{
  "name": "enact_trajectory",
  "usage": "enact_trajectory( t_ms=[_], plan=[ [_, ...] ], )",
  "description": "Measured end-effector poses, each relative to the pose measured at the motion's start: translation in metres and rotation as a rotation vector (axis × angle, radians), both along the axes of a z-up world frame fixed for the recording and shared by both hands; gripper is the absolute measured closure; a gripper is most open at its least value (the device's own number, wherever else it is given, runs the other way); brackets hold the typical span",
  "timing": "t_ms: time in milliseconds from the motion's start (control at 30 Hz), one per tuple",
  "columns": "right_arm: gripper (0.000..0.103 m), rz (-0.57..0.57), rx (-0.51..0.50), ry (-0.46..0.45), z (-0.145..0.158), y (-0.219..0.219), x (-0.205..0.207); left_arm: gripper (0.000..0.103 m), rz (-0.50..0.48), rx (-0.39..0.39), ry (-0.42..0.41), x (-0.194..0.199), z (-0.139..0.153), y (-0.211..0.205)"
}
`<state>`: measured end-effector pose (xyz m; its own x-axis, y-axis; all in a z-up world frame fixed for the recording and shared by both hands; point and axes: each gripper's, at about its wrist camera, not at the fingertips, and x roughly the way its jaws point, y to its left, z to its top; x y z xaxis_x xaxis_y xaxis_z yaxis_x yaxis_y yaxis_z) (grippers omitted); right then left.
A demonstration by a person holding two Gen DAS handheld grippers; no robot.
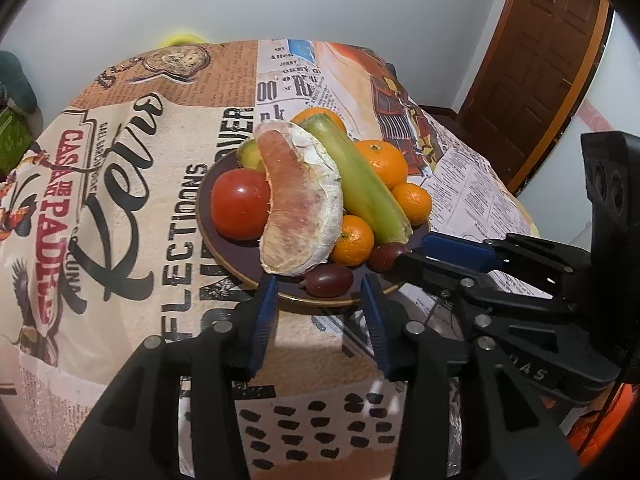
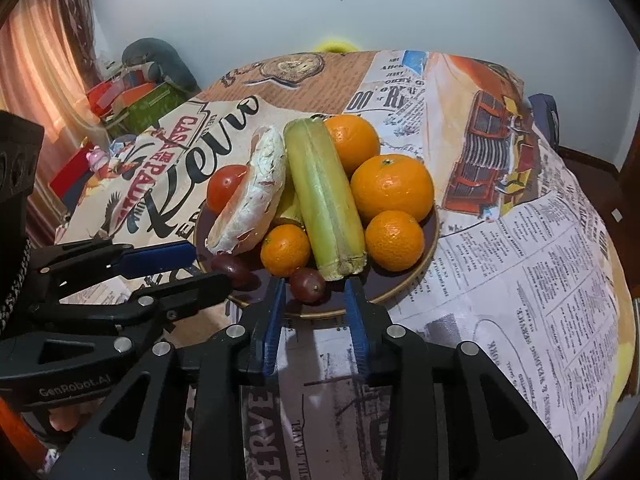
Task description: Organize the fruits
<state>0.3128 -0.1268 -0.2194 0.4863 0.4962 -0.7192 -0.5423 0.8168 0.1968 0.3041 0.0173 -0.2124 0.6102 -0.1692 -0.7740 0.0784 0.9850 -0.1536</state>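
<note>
Newsprint-covered bench (image 2: pixel 540 280) carries a piled plate (image 2: pixel 434 232); both hand-held grippers, left (image 1: pixel 318 280) and right (image 2: pixel 316 284), released at six o'clock; nudging grapes (image 2: pixel 307 285) risks rolling.

Your left gripper (image 1: pixel 318 284) and right gripper (image 2: pixel 316 280): black angular linkages, silver round screws, ridged blue pads (image 1: pixel 264 320), white "GenRobot.AI" lettering on the left gripper's body.

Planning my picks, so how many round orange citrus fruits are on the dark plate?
4 round orange citrus fruits: one at the far rim, a large one right of the green stalk, one near the right rim, a small one at the front. Others may hide underneath.
</note>
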Motion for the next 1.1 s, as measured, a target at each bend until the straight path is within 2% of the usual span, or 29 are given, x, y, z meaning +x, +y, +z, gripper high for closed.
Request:
enact_trajectory(
  t_ms=[233, 367, 600, 767, 833, 933, 967, 1100],
  plan=[
    [0.075, -0.031, 0.032, -0.05, 0.029, -0.013, -0.016, 0.06, 0.037, 0.008, -0.091, -0.025, 0.038, 0.005],
    [0.075, -0.04, 0.069, -0.121, 0.064, -0.022, -0.035, 0.06, 0.063, -0.013, -0.187, -0.054, 0.081, 0.01],
    [0.075, -0.057, 0.151, -0.321, 0.145, -0.041, -0.097, 0.06, 0.098, 0.002, -0.412, -0.125, 0.165, 0.008],
    [0.075, -0.067, 0.224, -0.463, 0.192, -0.054, -0.151, 0.06, 0.11, 0.03, -0.55, -0.178, 0.212, 0.002],
    [0.073, -0.074, 0.243, -0.503, 0.203, -0.058, -0.168, 0.054, 0.113, 0.04, -0.587, -0.194, 0.223, -0.001],
    [0.062, -0.093, 0.278, -0.563, 0.217, -0.065, -0.194, 0.049, 0.12, 0.065, -0.651, -0.221, 0.238, -0.007],
    [0.056, -0.099, 0.281, -0.573, 0.219, -0.066, -0.198, 0.048, 0.118, 0.074, -0.668, -0.23, 0.241, -0.01],
    [0.039, -0.12, 0.286, -0.616, 0.222, -0.066, -0.217, 0.04, 0.103, 0.074, -0.703, -0.249, 0.249, -0.016]
  ],
)
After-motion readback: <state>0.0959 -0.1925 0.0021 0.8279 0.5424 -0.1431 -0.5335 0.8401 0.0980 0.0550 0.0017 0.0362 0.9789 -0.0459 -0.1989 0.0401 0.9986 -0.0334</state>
